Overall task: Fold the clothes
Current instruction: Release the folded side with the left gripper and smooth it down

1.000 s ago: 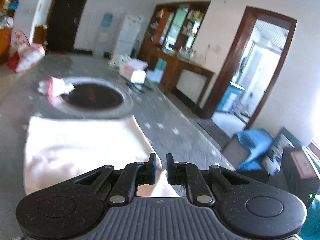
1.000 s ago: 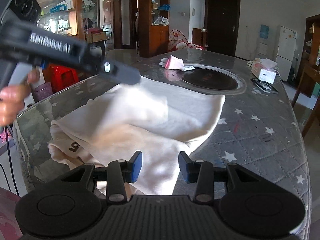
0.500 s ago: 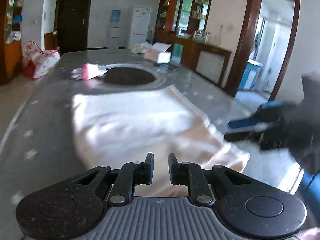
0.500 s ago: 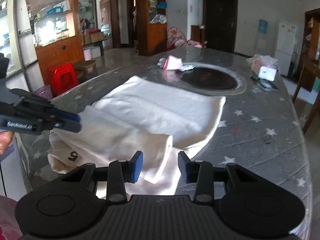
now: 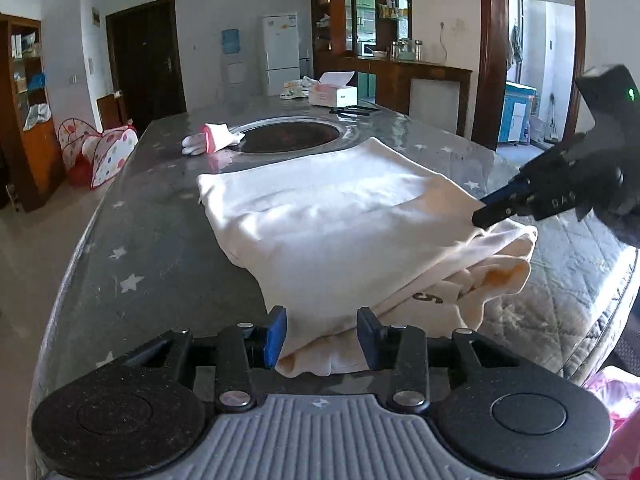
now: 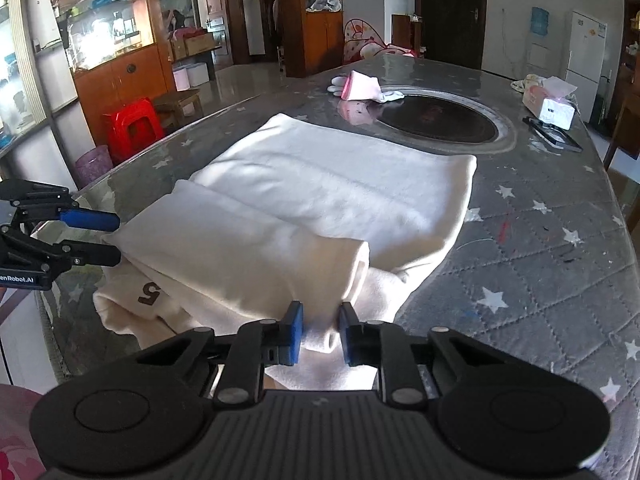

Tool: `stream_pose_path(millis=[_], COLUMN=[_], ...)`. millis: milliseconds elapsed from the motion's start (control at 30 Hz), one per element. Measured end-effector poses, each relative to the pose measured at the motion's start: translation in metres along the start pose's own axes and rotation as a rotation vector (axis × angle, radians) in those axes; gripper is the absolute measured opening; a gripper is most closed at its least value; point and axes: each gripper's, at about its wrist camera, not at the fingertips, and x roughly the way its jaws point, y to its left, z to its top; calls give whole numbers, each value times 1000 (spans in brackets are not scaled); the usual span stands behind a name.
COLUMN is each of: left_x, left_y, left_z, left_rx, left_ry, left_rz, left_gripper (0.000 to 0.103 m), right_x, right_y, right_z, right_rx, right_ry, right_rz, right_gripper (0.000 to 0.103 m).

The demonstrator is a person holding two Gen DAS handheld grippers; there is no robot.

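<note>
A cream garment (image 5: 340, 216) with a dark "5" mark (image 5: 430, 298) lies folded on the grey star-patterned table (image 5: 152, 208). One layer is doubled over its near end (image 6: 248, 248). My left gripper (image 5: 321, 334) has the garment's near left corner between its blue pads. Its jaws are opening, and in the right wrist view its fingers (image 6: 94, 220) stand apart at that edge. My right gripper (image 6: 320, 332) is closing, its pads pinching a bunched fold at the near right corner. From the left wrist view it (image 5: 480, 216) looks clamped on the cloth edge.
A round black hotplate (image 6: 436, 118) is set into the table beyond the garment. Beside it lies a pink and white glove (image 6: 360, 86). A tissue box (image 6: 550, 100) and a dark flat object (image 6: 554, 134) lie at the far right. A red stool (image 6: 134, 126) stands on the floor at left.
The left gripper laid the lifted layer over the garment, swung down to the near left corner and spread its jaws. The right jaws narrowed onto the fold in front of them.
</note>
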Motion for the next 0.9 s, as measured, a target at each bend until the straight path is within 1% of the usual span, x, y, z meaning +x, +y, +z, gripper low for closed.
stream_pose_path(millis=[67, 100, 167, 200, 233, 300, 333, 467, 533, 667, 700, 733, 800, 833, 900], left_x=[2, 2, 2, 2, 1, -3, -4, -11, -11, -11, -10, -10, -10, -10, -11], left_y=[3, 4, 4, 3, 3, 4, 4, 9, 13, 18, 19, 20, 22, 23, 25], left_z=[-1, -1, -3, -3, -4, -3, -2, -1, -2, -5, -6, -6, -6, -5, -2], left_rx=[-15, -17, -9, -2, 4, 8, 10, -6, -19, -43, -43, -39, -32, -36, -42], left_ry=[0, 0, -1, -2, -4, -18, -24, -52, -48, -34, -29, -20, -2, 9, 19], left_rz=[-5, -6, -6, -4, -1, 6, 10, 24, 25, 28, 27, 23, 13, 5, -10], left_gripper=[38, 32, 25, 17, 12, 7, 6, 5, 5, 5, 5, 5, 5, 8, 9], right_x=[0, 1, 3, 3, 3, 1, -2, -17, -24, -13, -11, -11, -18, -22, -29], right_y=[0, 0, -1, -2, -1, 0, 1, 7, 11, 9, 9, 10, 12, 13, 13], right_z=[2, 2, 1, 1, 1, 2, 3, 9, 12, 3, 1, 0, 4, 5, 11], right_rx=[-3, -1, 9, 11, 13, 12, 11, 3, 0, 9, 7, -2, -32, -47, -70], right_ry=[3, 8, 16, 17, 14, 3, -7, -35, -49, -4, 11, 16, -6, -17, -45], right_rz=[-5, -6, -7, -7, -9, -6, -4, 11, 18, 11, 15, 14, 10, 7, 3], right_gripper=[16, 16, 17, 17, 14, 5, 4, 4, 4, 5, 7, 11, 14, 15, 16])
